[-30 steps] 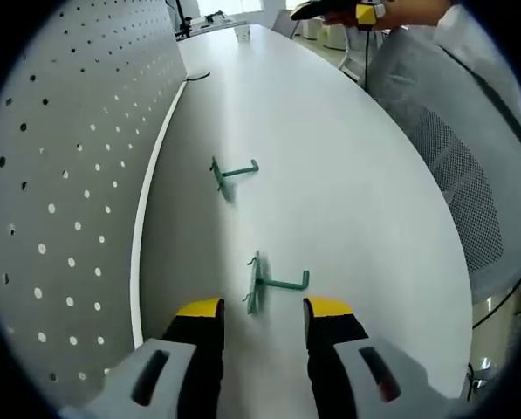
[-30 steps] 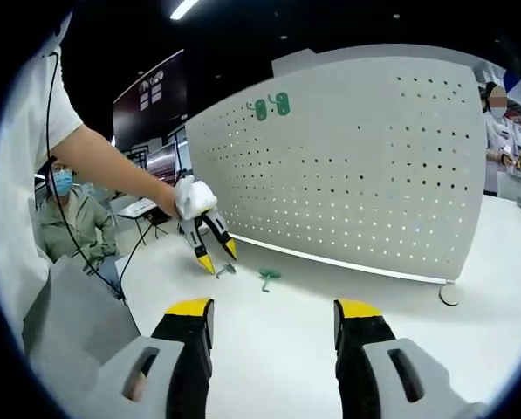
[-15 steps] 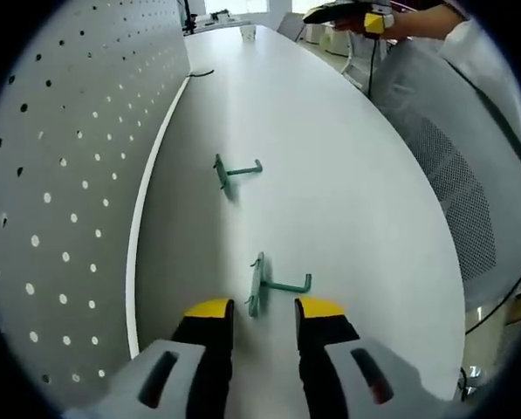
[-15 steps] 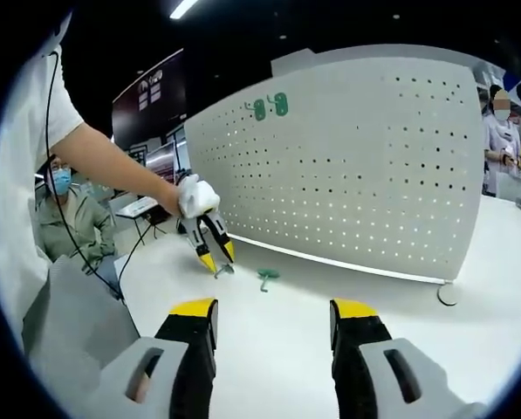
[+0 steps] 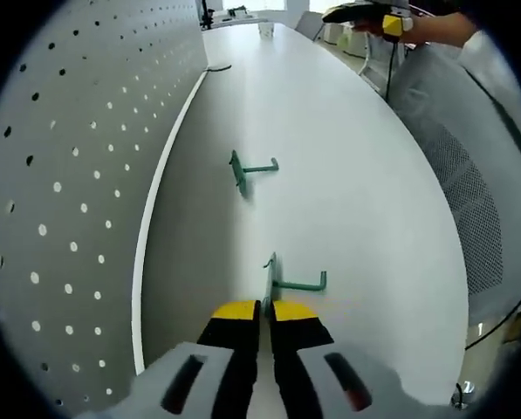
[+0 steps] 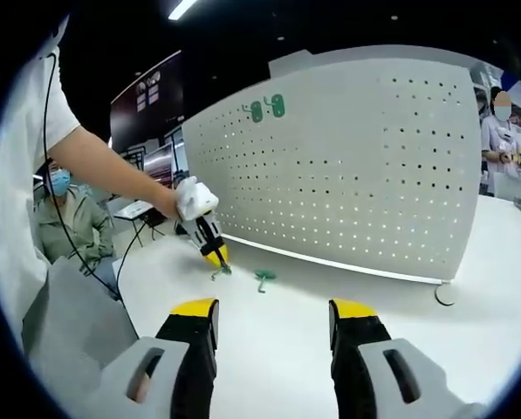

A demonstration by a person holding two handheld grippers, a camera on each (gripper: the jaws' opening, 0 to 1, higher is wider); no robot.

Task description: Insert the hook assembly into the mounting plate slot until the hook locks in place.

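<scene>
Insertion has not been started: both green hooks lie on the white table (image 5: 347, 201), apart from the pegboard (image 5: 68, 175) standing along its edge. The near hook (image 5: 282, 281) is caught by its flat back plate between the yellow tips of the left gripper (image 5: 258, 311), whose jaws are drawn almost together on it; it is judged gripped but not yet lifted. Lifting, carrying to the board and pressing into a slot until locked are left. The far hook (image 5: 250, 168) lies untouched further along. In the right gripper view, the right gripper (image 6: 273, 310) is seen held wide apart and empty, well back, and two green pieces (image 6: 267, 109) are seen mounted high on the pegboard.
</scene>
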